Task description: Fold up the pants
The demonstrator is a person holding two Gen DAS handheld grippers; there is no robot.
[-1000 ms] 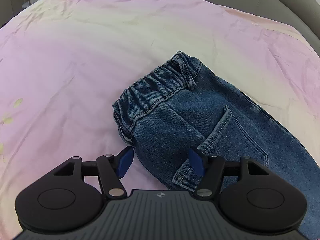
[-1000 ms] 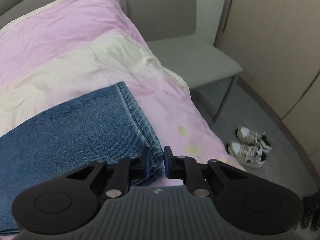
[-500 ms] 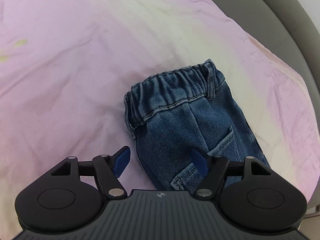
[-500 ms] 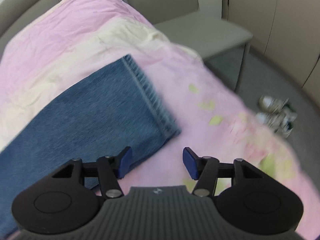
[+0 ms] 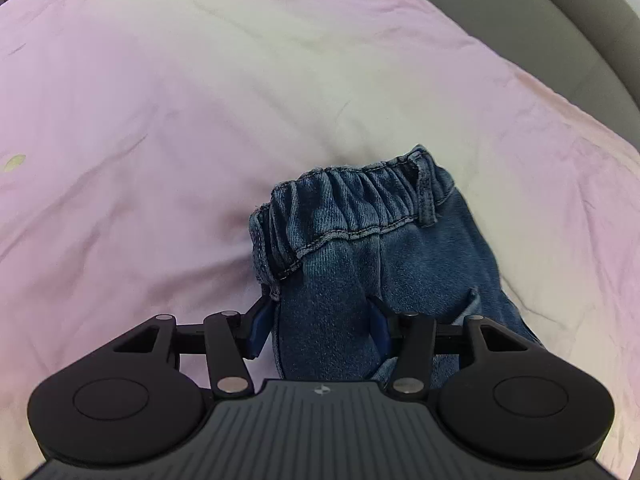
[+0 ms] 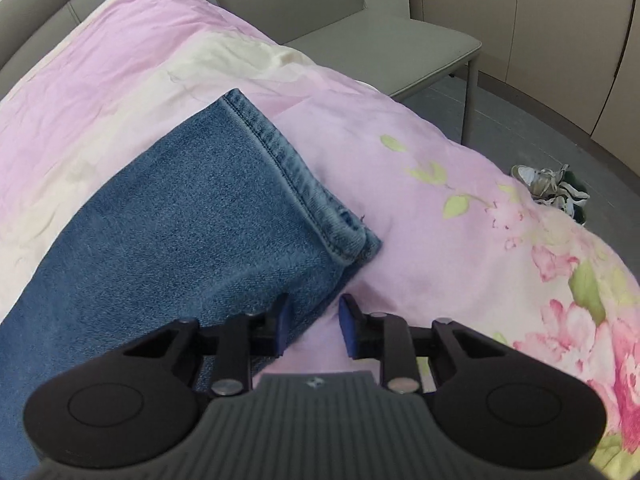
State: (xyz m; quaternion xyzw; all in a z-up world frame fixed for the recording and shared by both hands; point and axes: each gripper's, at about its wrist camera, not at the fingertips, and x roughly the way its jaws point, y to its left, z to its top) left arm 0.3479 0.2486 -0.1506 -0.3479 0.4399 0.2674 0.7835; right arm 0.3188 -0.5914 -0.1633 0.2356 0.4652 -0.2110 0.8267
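Blue denim pants lie flat on a pink bed sheet (image 5: 160,120). The left wrist view shows their elastic waistband (image 5: 352,204), the right wrist view the leg hem (image 6: 288,168). My left gripper (image 5: 318,326) is low over the hip just below the waistband. Its jaws are closing with a strip of denim at the pants' side edge between them; the pads do not clearly pinch it. My right gripper (image 6: 315,328) sits at the leg's near edge, short of the hem corner (image 6: 360,240). Its jaws are closing with the denim edge and some sheet between them.
A grey chair (image 6: 380,40) stands beyond the bed's far side. A pair of sneakers (image 6: 552,188) lies on the floor to the right, past the bed edge. The sheet (image 6: 560,272) has a flower print there. A grey padded headboard (image 5: 580,20) curves behind the bed.
The left gripper swung in over the hip and its jaws narrowed around the side edge. The right gripper let go of the hem corner, opened, sank lower and is narrowing again.
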